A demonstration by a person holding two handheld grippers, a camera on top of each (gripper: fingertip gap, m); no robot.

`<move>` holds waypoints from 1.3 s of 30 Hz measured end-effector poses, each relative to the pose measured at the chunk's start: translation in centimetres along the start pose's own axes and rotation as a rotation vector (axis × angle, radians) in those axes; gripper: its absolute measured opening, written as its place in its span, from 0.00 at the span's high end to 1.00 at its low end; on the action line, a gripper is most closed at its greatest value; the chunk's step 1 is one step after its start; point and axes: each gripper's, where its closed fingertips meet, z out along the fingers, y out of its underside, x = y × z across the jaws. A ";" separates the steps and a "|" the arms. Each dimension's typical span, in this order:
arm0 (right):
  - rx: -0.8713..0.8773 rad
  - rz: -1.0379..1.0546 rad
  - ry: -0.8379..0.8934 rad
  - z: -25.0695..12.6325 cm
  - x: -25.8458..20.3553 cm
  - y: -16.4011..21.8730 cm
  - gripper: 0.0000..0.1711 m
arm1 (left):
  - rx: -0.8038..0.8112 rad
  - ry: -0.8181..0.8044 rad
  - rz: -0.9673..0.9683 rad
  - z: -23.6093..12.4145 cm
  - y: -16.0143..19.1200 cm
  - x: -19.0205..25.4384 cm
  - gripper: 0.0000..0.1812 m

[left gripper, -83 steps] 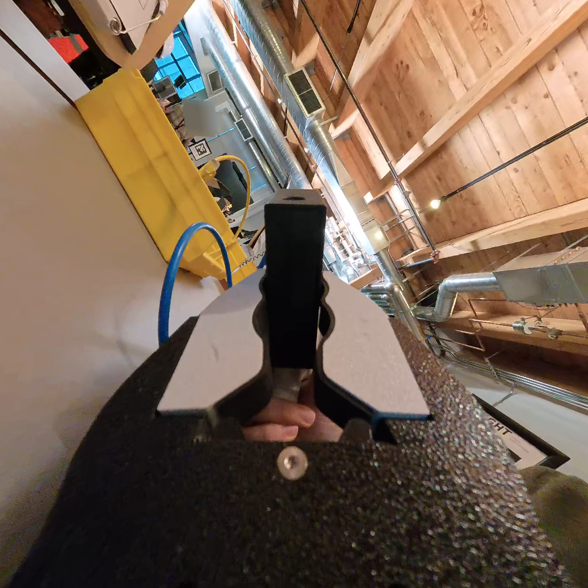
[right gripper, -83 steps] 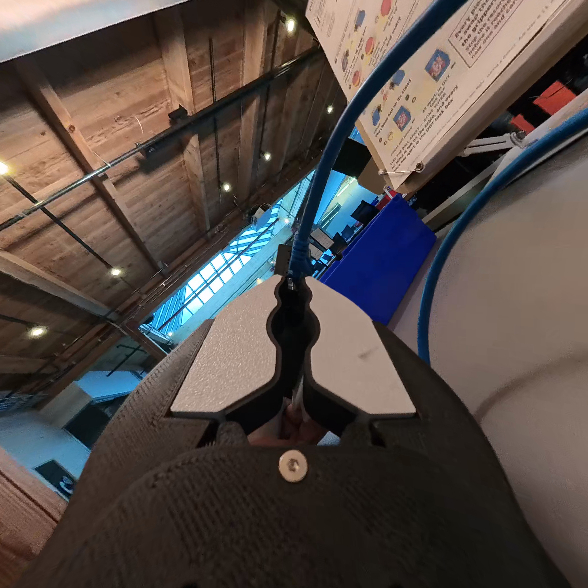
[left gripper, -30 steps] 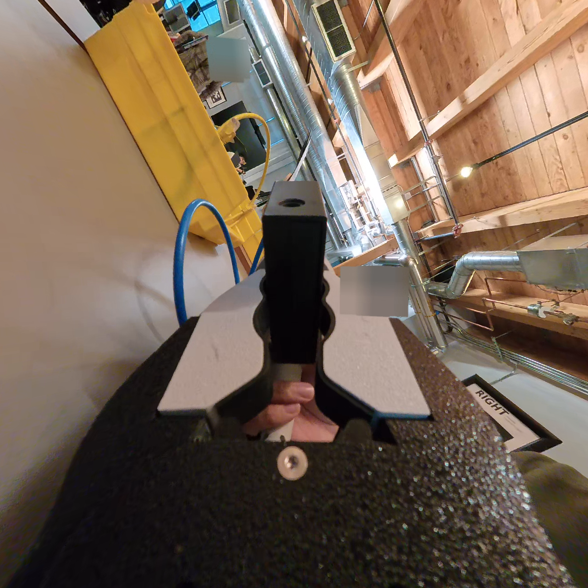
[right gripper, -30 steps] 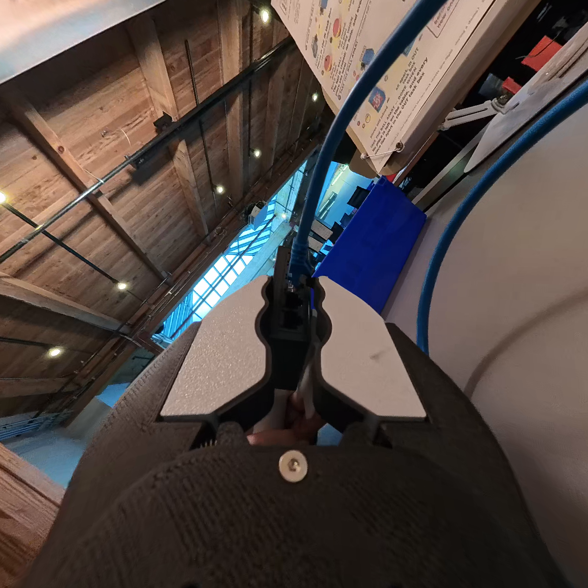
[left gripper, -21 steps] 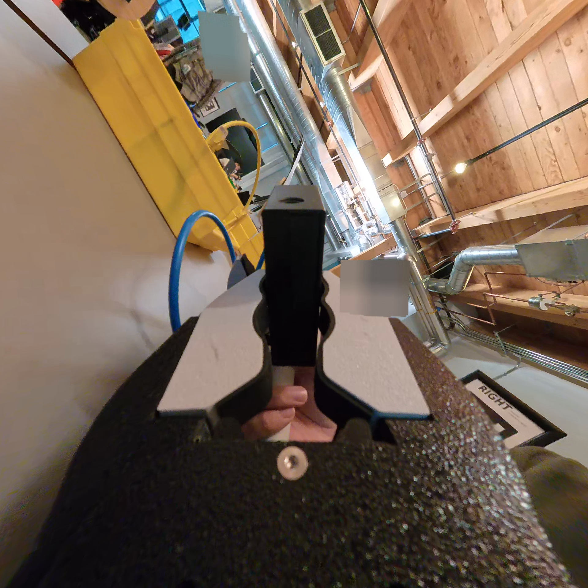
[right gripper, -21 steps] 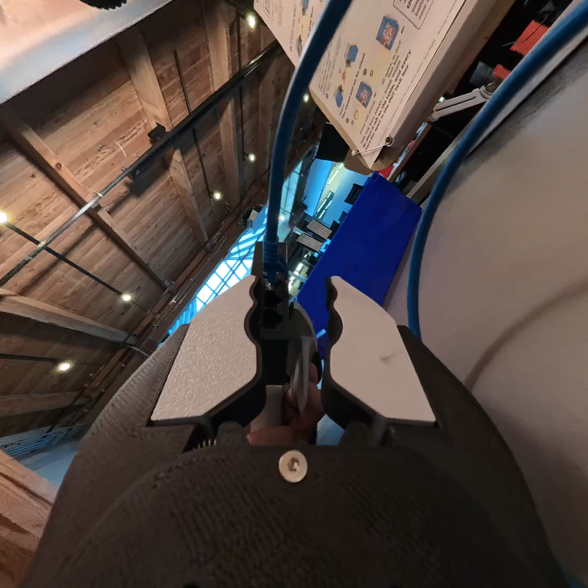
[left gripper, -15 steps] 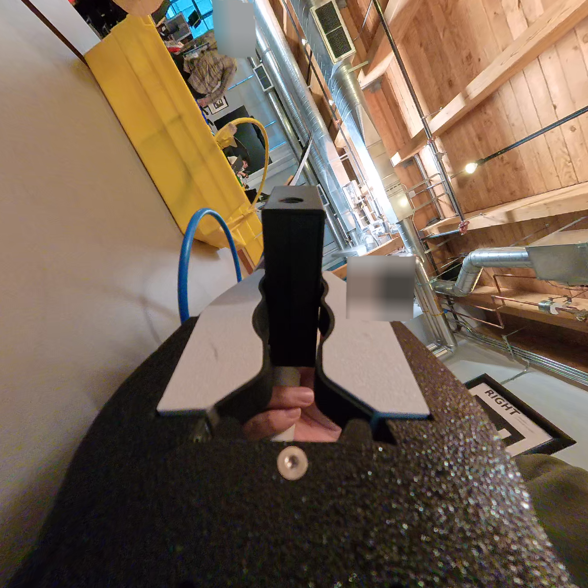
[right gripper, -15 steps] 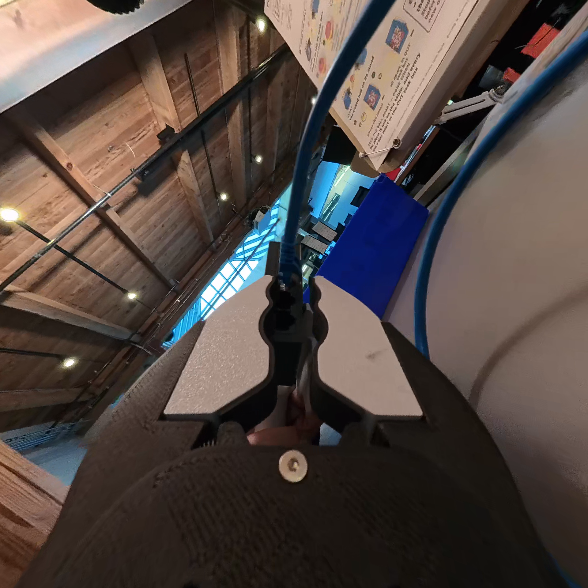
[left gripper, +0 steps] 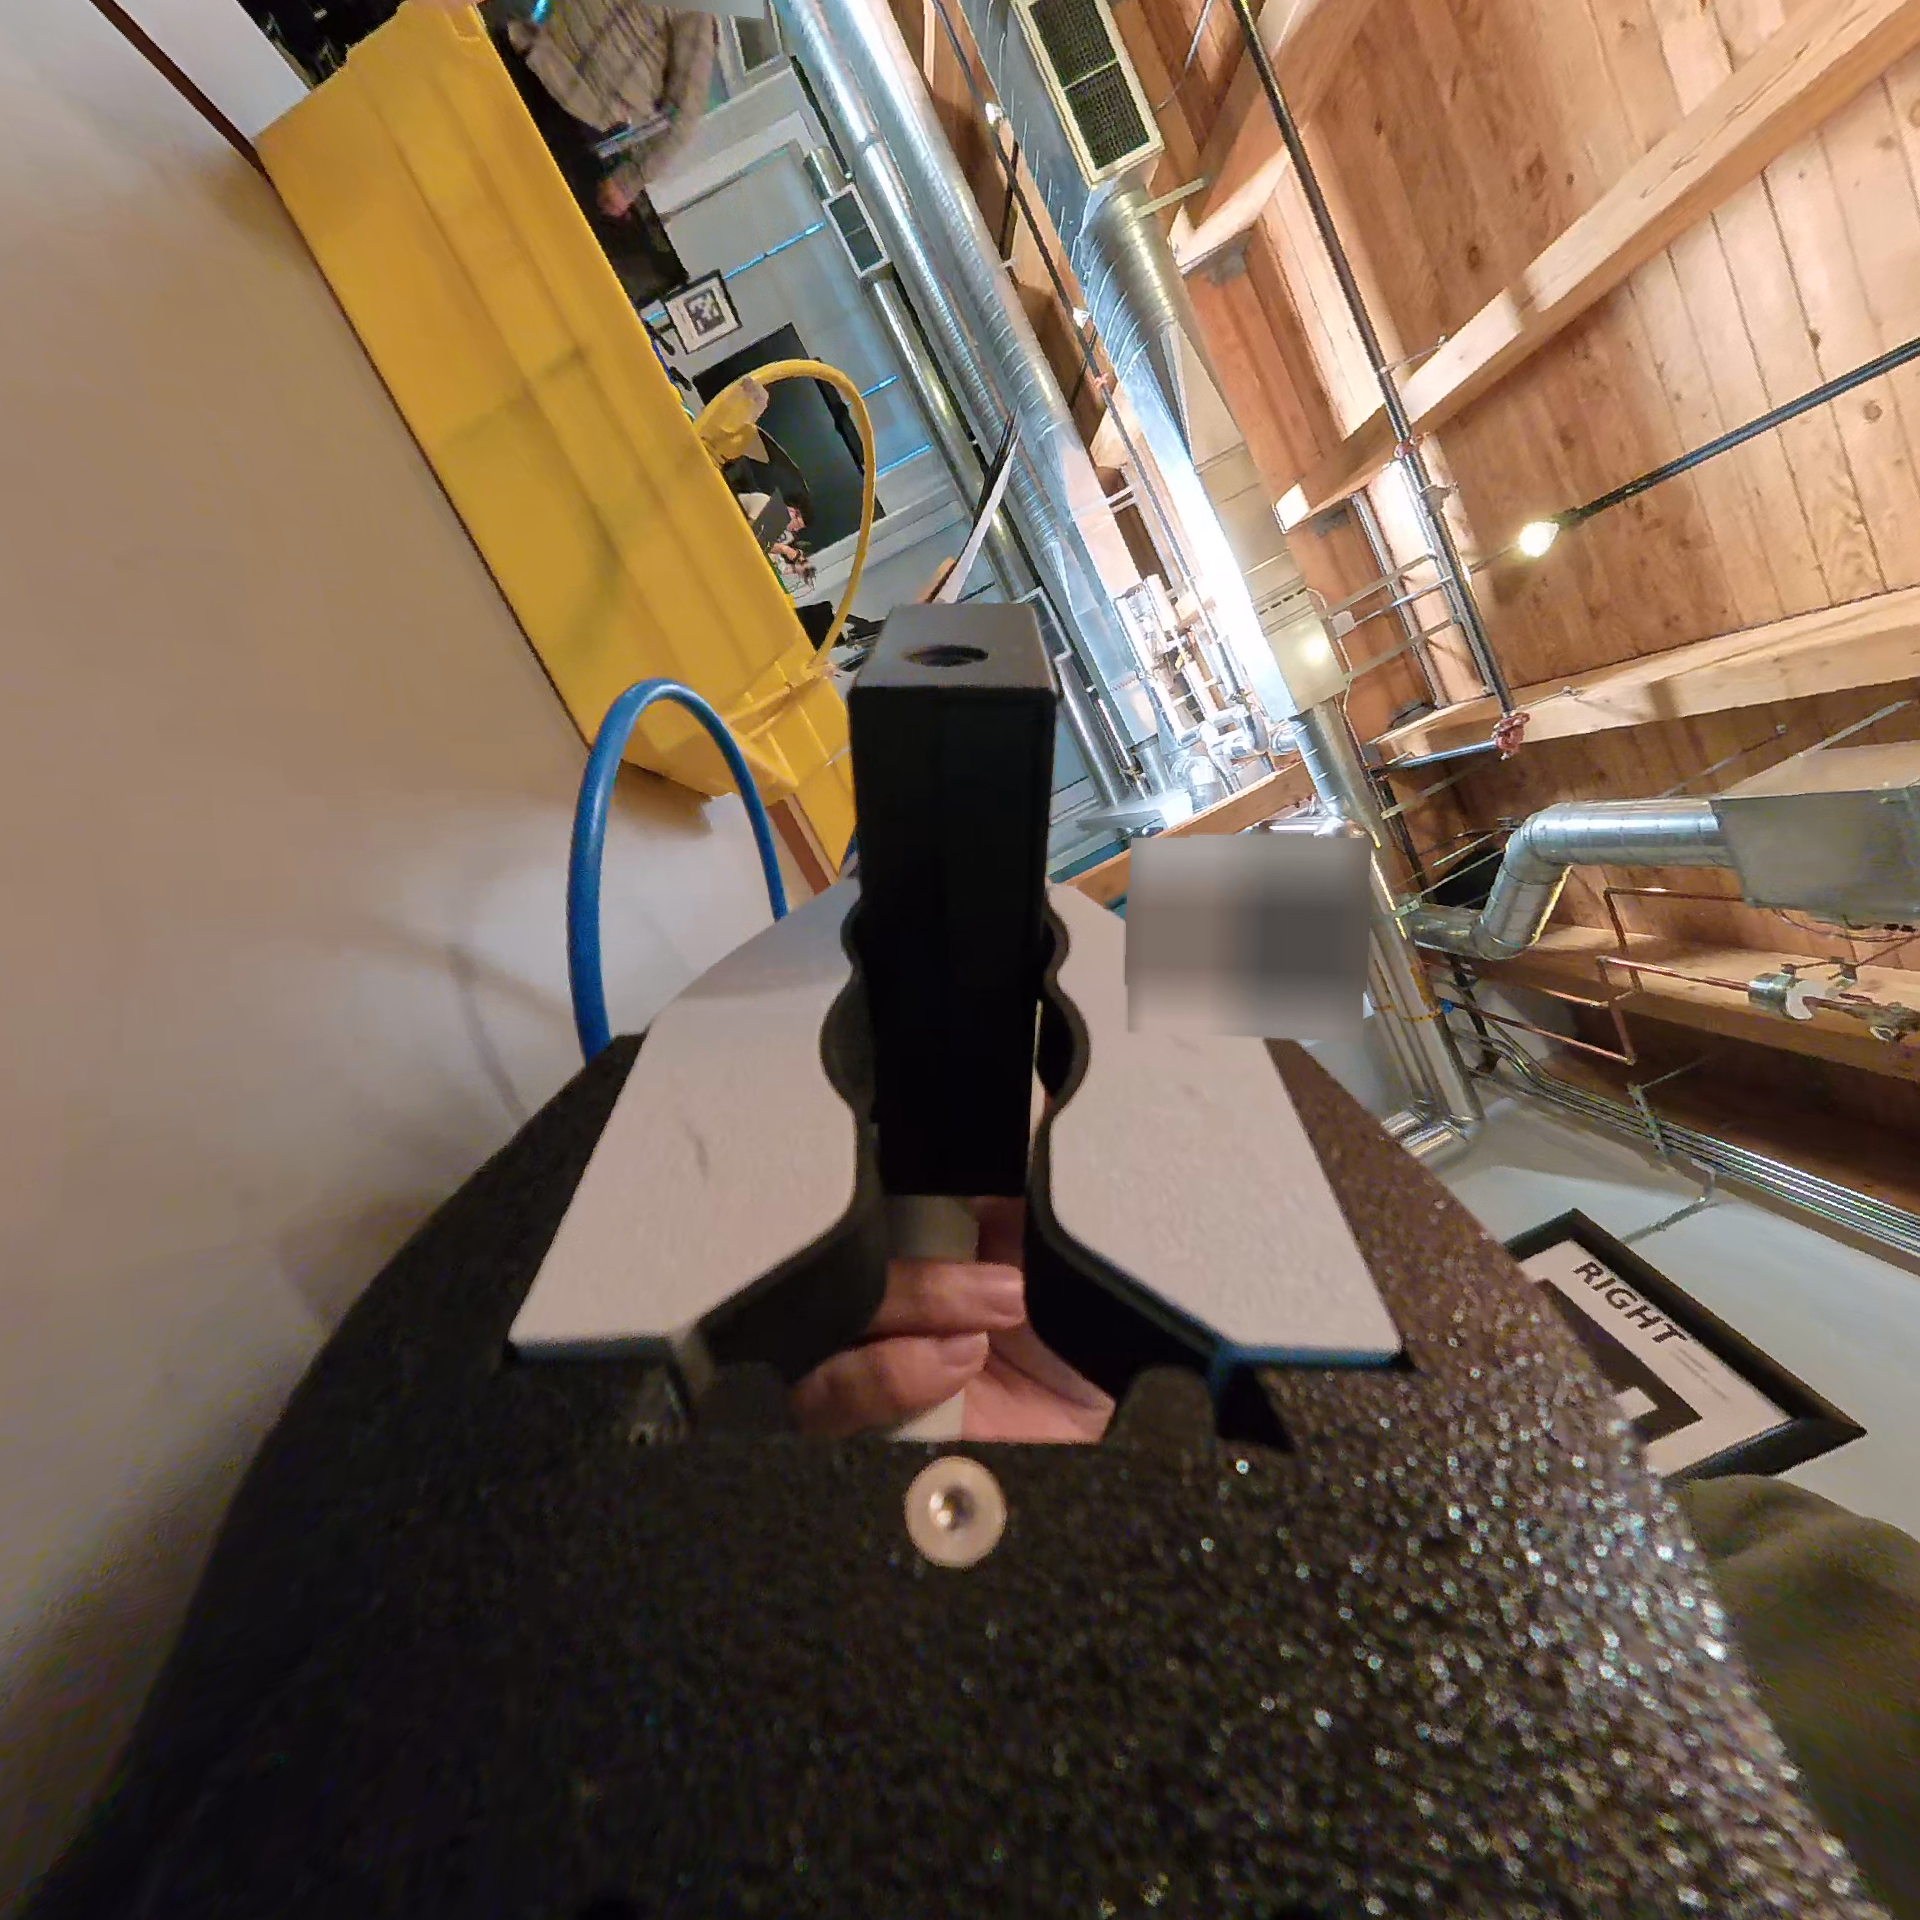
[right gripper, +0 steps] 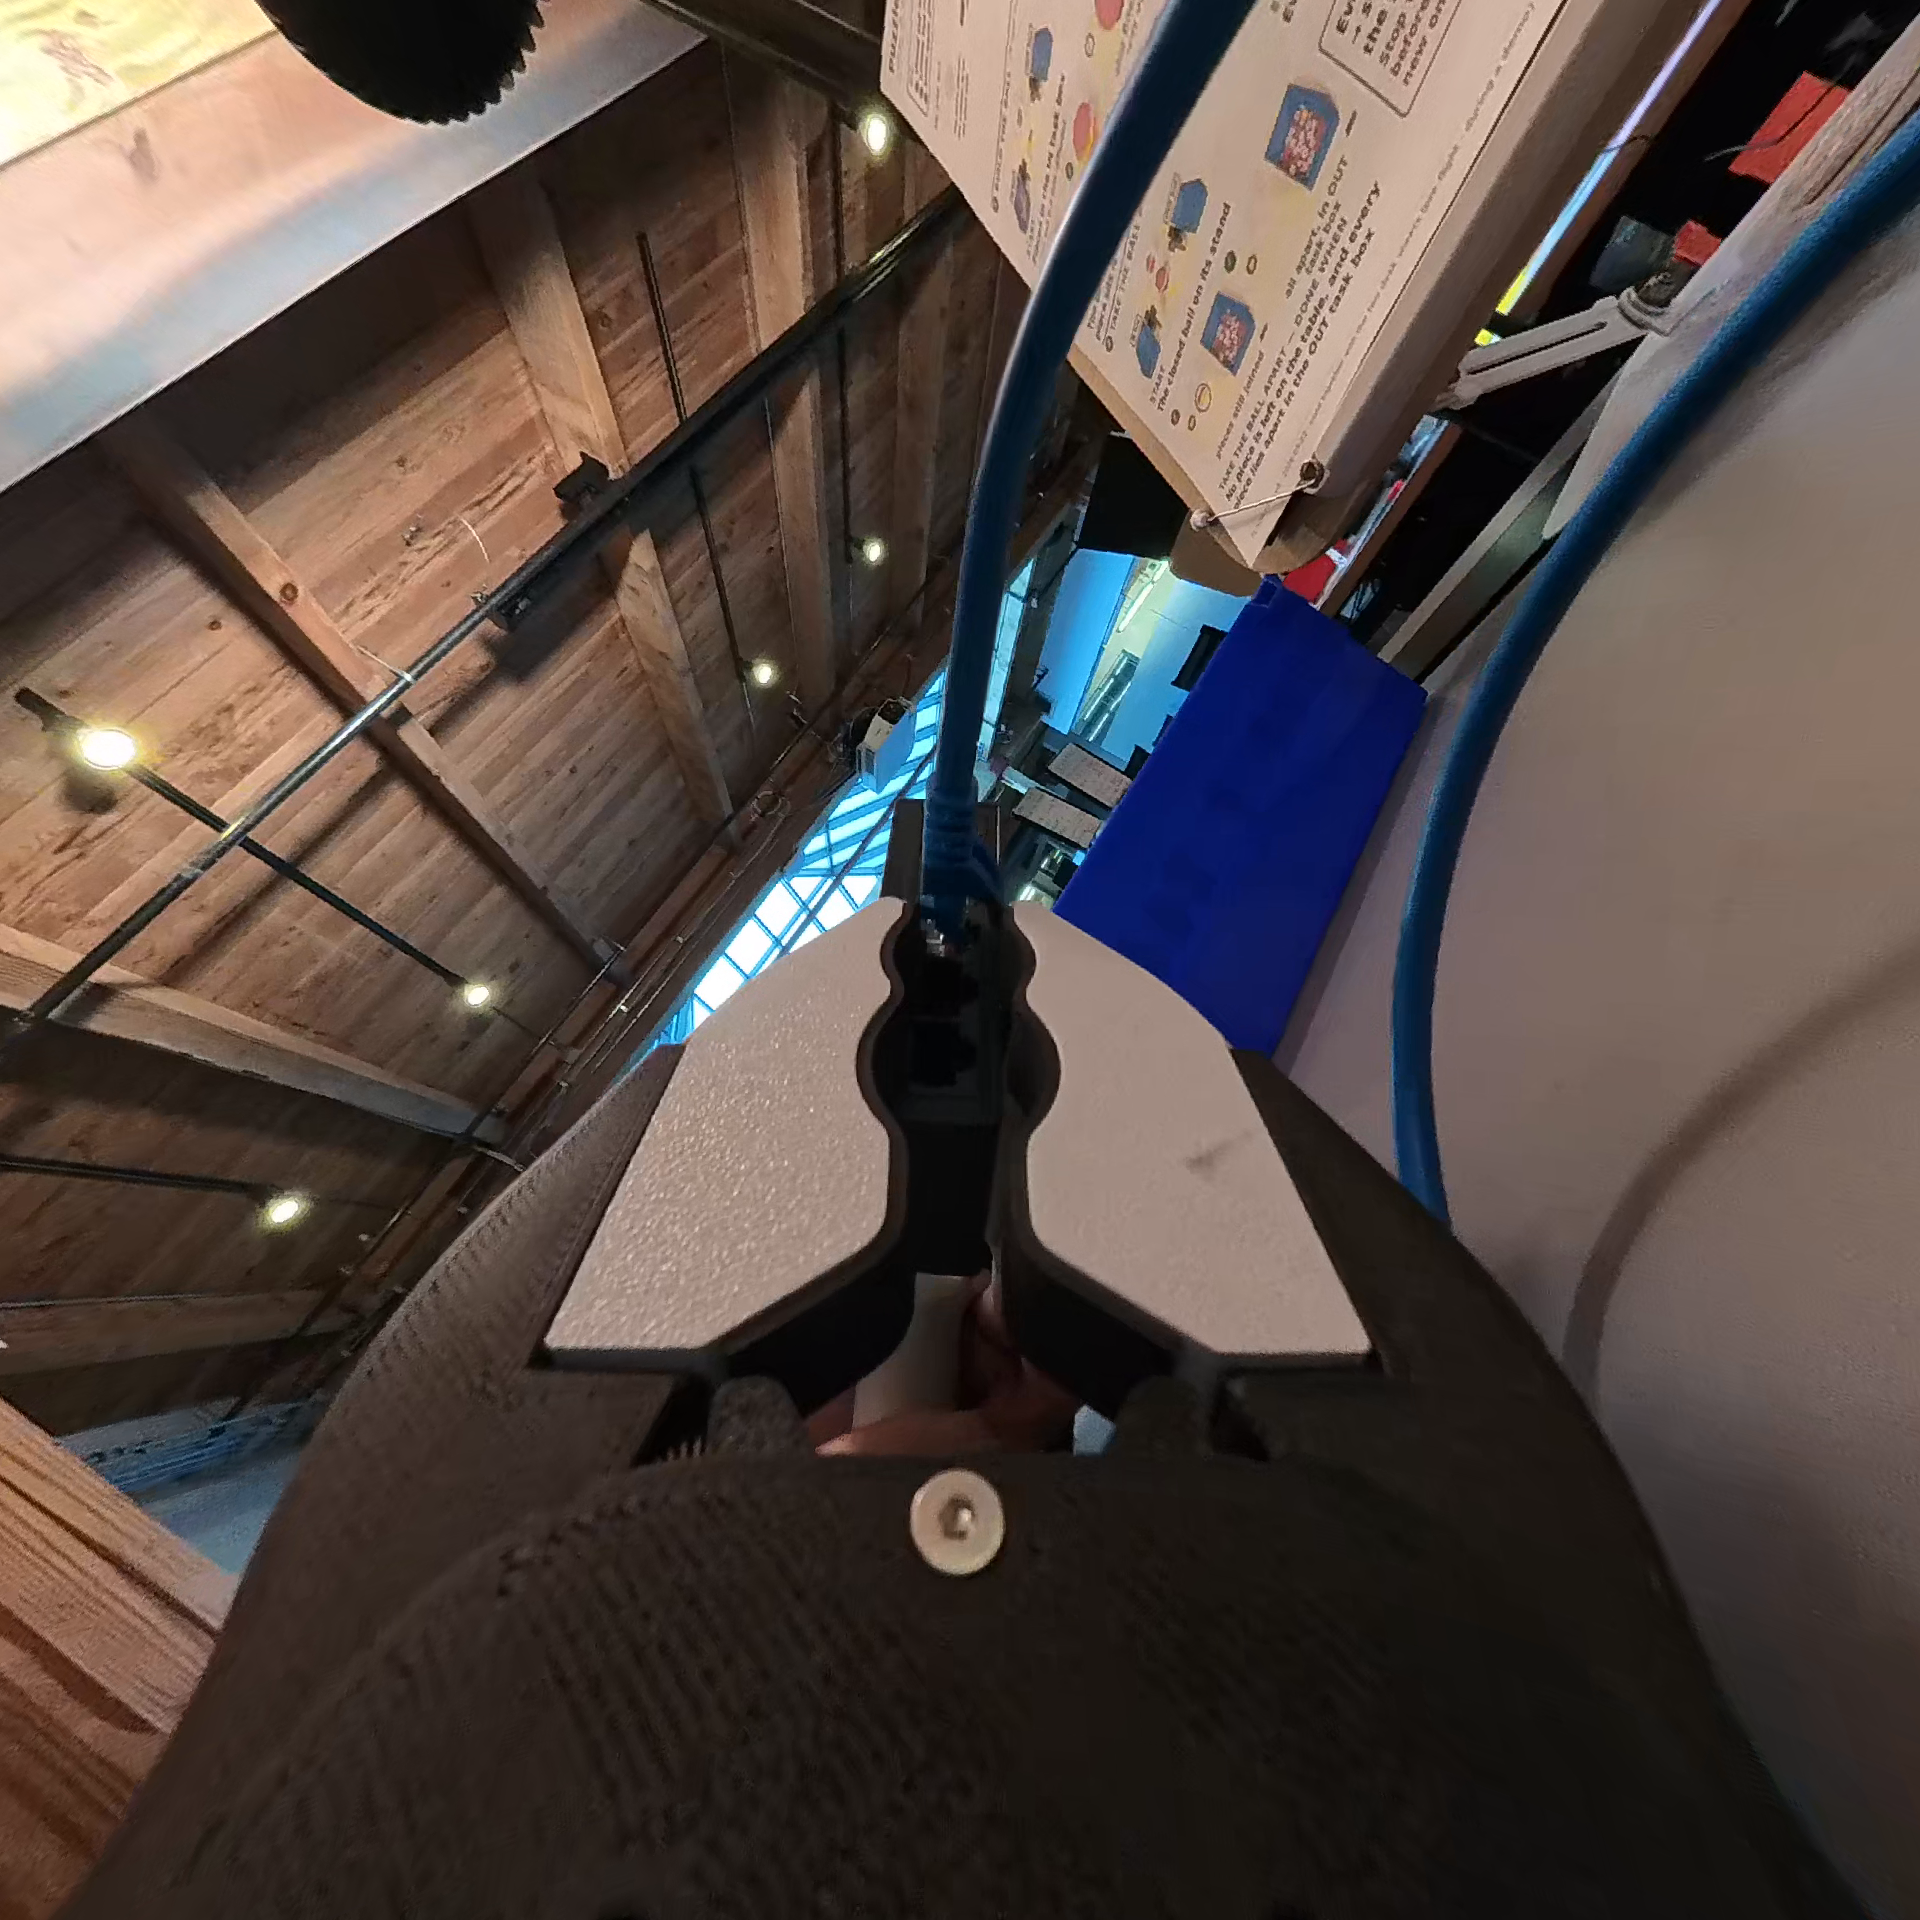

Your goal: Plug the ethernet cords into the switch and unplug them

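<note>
Left hand-held gripper tilted upward clamping switch, right hand-held gripper likewise

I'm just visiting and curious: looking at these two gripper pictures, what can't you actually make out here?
- Left wrist view: the switch shows only its plain black side; its ports face away.
- Right wrist view: the switch's lower ports sit in shadow between the jaws, so whether they are empty is unclear.
- Blue cord: runs off the top edge, so its far end is cut off.
- Yellow cord: its plug is too small to judge.
</note>
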 end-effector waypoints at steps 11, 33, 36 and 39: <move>-0.035 -0.096 0.088 -0.1 0.5 0.2 0.93 | 0.029 -0.024 0.011 -0.1 -0.1 -0.6 0.85; -0.510 -0.788 0.012 0.5 -6.6 -4.7 0.95 | 0.211 -0.002 0.046 -3.3 -5.0 0.6 0.85; -0.701 -0.964 0.053 0.1 -7.2 -7.2 0.96 | 0.215 -0.013 0.076 -3.7 -5.5 0.9 0.85; -0.858 -1.110 0.125 -0.4 -7.2 -11.2 0.96 | 0.211 -0.005 0.080 -3.8 -5.7 1.2 0.85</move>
